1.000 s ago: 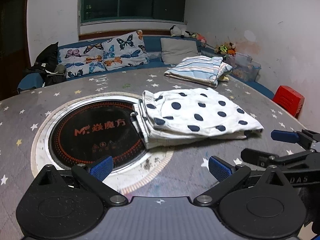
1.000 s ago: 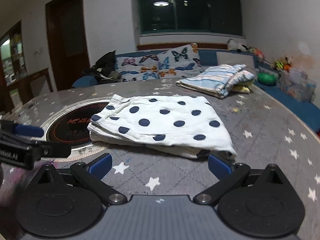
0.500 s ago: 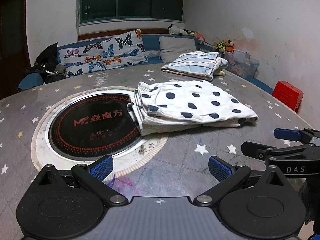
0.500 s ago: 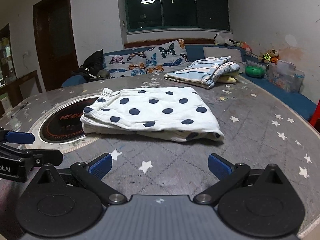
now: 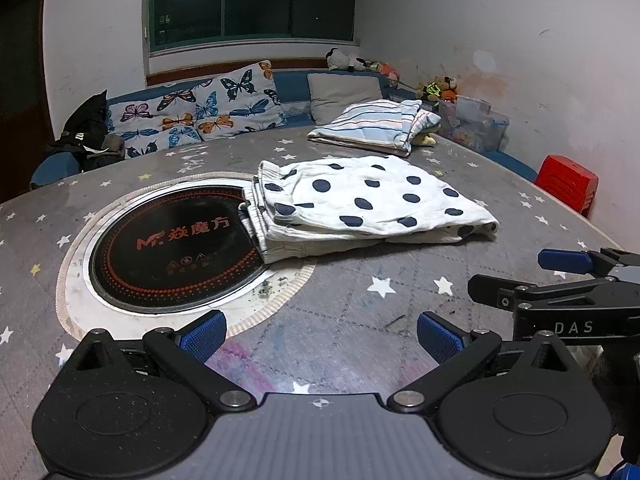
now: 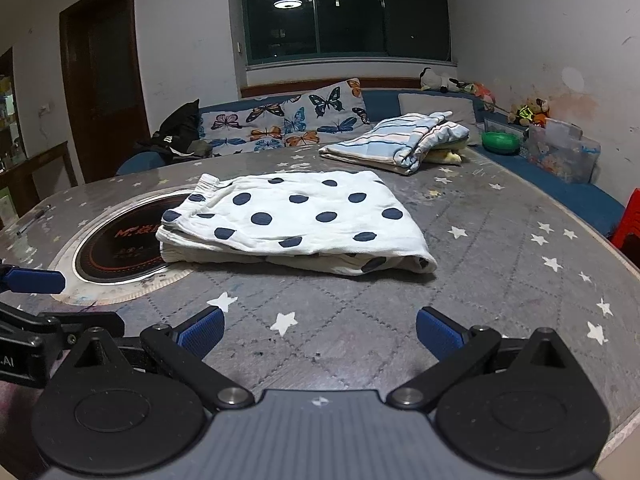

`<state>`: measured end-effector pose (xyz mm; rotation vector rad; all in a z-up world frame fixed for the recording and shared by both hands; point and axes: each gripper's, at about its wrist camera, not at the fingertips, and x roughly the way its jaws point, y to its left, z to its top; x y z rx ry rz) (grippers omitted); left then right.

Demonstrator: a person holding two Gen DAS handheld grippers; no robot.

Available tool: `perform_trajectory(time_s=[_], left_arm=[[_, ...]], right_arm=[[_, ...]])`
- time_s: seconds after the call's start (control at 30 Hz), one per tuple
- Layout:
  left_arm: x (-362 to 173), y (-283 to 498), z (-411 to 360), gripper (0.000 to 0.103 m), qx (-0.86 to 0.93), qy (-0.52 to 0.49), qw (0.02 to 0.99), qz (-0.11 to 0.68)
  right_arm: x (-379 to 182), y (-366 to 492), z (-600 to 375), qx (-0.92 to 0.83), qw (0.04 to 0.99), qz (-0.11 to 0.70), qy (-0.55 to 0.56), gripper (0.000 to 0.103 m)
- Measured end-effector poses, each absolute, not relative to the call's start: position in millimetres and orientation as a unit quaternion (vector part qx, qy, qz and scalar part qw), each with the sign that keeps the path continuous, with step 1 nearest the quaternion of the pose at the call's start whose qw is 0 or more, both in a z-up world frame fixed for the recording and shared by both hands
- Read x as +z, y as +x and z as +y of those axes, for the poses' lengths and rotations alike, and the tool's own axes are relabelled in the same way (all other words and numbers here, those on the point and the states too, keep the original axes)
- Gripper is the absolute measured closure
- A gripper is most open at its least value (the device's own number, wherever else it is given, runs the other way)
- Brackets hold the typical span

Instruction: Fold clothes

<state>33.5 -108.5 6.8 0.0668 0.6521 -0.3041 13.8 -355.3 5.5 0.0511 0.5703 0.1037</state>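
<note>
A folded white garment with navy dots (image 5: 360,204) lies on the grey star-print table (image 5: 360,304), its left edge over the round black cooktop (image 5: 172,248). It also shows in the right wrist view (image 6: 296,220). A folded striped garment (image 5: 372,126) lies farther back, seen too in the right wrist view (image 6: 400,140). My left gripper (image 5: 320,338) is open and empty, well short of the dotted garment. My right gripper (image 6: 320,334) is open and empty, also short of it. The right gripper shows at the right of the left view (image 5: 560,280).
A blue sofa with butterfly cushions (image 5: 200,112) runs behind the table. A red stool (image 5: 568,184) stands at the right. A clear box of toys (image 6: 560,156) and a green bowl (image 6: 500,142) sit on the sofa. A dark door (image 6: 104,80) is at the left.
Both grippers have drawn back from the dotted garment toward the table's near edge and risen a little. The garment lies still and both grippers stay open.
</note>
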Motion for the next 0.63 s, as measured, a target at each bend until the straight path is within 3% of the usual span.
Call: perform_trajectory(time_s=[0.63], left_arm=[[8.7,24.1,-115.3,0.000,-0.154,0.039,0.935,0.317]], right_arm=[[8.5,4.1,-352.4,0.059,0.960,0.272,0.028,0.000]])
